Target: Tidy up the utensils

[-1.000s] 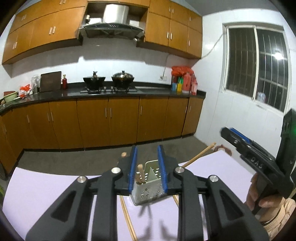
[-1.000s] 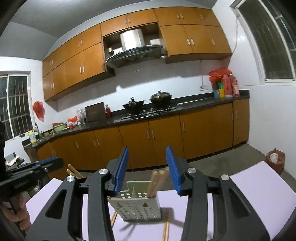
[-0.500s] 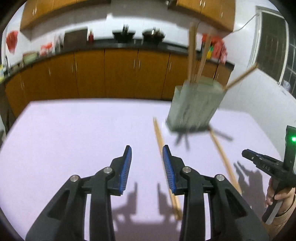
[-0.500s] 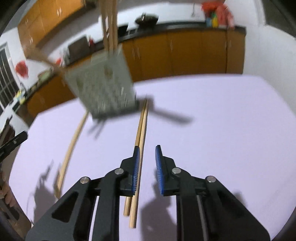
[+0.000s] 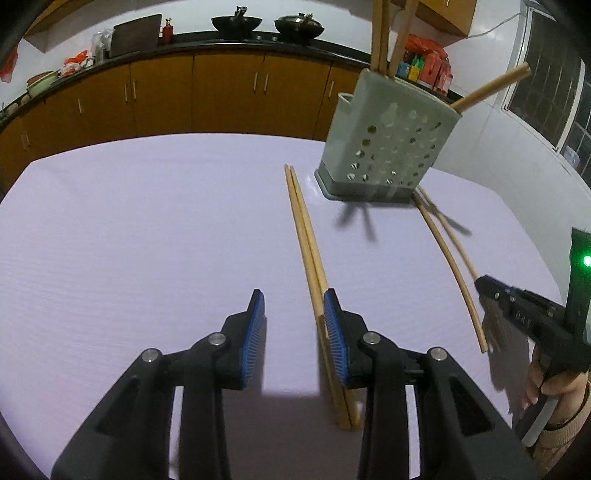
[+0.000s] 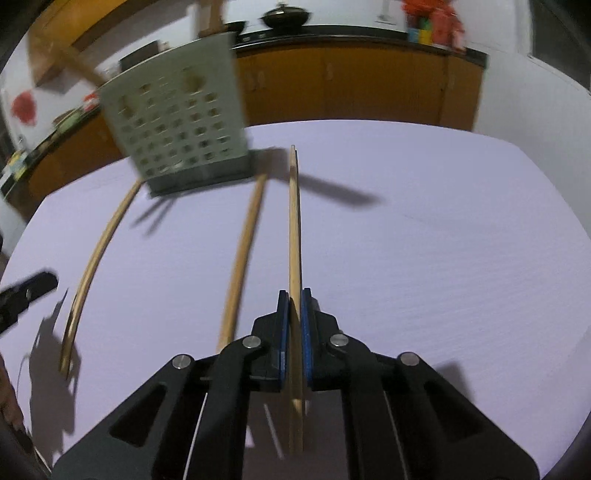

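Note:
A grey perforated utensil holder (image 5: 388, 136) stands on the lilac table (image 5: 147, 229) with several chopsticks in it; it also shows in the right wrist view (image 6: 177, 129). My left gripper (image 5: 295, 321) is open, low over the table, with a pair of chopsticks (image 5: 310, 251) lying just by its right finger. My right gripper (image 6: 294, 325) is shut on one chopstick (image 6: 294, 221) that points toward the holder. Another chopstick (image 6: 243, 254) lies on the table to its left. My right gripper also shows in the left wrist view (image 5: 524, 317).
A further chopstick (image 6: 96, 258) lies left on the table, seen in the left wrist view as a curved pair (image 5: 454, 266). Wooden kitchen cabinets (image 5: 221, 92) and a dark counter with pots (image 5: 236, 22) run behind the table.
Both grippers dropped from in front of the holder down to the table. My right gripper closed on one chopstick of its pair. My left gripper came nearer its pair, still open.

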A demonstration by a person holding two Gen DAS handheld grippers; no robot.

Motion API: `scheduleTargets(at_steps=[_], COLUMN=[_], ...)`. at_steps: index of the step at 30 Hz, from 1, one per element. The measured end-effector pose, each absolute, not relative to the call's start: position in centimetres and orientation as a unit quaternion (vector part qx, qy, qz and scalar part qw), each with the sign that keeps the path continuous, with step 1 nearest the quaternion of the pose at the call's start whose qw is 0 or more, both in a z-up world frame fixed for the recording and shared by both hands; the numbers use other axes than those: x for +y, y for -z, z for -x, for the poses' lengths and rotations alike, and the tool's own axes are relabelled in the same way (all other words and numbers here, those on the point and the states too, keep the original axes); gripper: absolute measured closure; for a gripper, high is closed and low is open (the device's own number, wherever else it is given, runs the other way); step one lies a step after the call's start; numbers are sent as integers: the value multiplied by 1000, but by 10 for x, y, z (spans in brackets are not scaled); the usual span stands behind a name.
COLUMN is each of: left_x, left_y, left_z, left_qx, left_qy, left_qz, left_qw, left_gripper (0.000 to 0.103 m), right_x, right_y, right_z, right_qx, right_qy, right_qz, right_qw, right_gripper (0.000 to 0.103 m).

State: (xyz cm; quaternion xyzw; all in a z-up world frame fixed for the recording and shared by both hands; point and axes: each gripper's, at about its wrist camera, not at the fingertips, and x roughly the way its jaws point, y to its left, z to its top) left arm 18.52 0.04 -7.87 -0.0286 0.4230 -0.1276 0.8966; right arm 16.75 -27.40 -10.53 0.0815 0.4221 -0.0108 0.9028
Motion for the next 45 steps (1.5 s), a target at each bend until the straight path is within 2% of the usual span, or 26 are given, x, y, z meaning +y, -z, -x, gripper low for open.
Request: scheduleTargets(at_steps=[10, 22, 23, 25, 26, 32, 45], left_x=[-16, -35, -35, -30, -25, 11, 11], left_y=[96, 99, 99, 99, 98, 97, 96], left_z=[-191, -203, -203, -205, -205, -204, -199], left_qx=[442, 432, 431, 431, 433, 434, 429], left_qy=[133, 110, 109, 105, 106, 83, 78], left_qz=[9, -37, -39, -39, -35, -10, -5], left_qw=[887, 894, 895, 895, 895, 897, 900], left_gripper=[80, 82, 83, 94, 95, 95, 93], right_x=[-280, -267, -265, -264, -266, -293, -290], right_y=[107, 103, 103, 102, 102, 102, 102], right_z=[-164, -164, -165, -166, -167, -168, -167], right_qx=[416, 419, 418, 416, 416, 414, 415], right_qy=[12, -5, -5, -5, -2, 28, 33], right_qz=[-75, -53, -48, -39, -39, -72, -58], right_qw=[906, 906, 907, 908, 908, 907, 907], right_gripper=[96, 94, 94, 94, 95, 95, 95])
